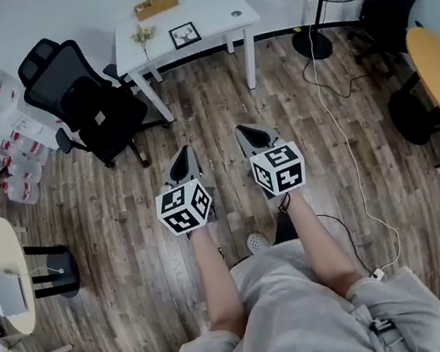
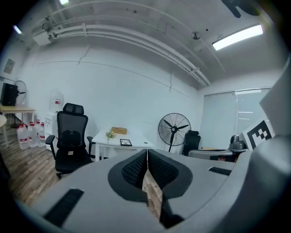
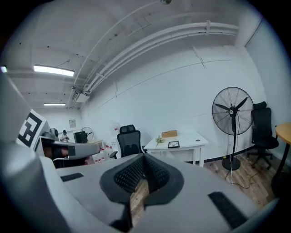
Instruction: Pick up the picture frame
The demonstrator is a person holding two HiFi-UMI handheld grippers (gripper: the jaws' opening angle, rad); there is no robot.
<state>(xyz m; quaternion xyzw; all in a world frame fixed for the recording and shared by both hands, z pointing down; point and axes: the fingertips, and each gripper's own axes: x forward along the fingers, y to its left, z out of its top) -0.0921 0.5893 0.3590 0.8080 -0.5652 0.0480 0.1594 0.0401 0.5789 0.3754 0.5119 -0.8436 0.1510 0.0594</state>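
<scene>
Picture frame (image 1: 185,34) rests on table (image 1: 211,5), well apart from left gripper (image 1: 183,151), right gripper (image 1: 244,130).

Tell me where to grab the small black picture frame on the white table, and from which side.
Probably the top edge of the black picture frame, pinched front to back, coming from the near side of the white table. It seems to stand propped facing the room, so its top is free; a small flower sprig stands left of it in the head view.
</scene>
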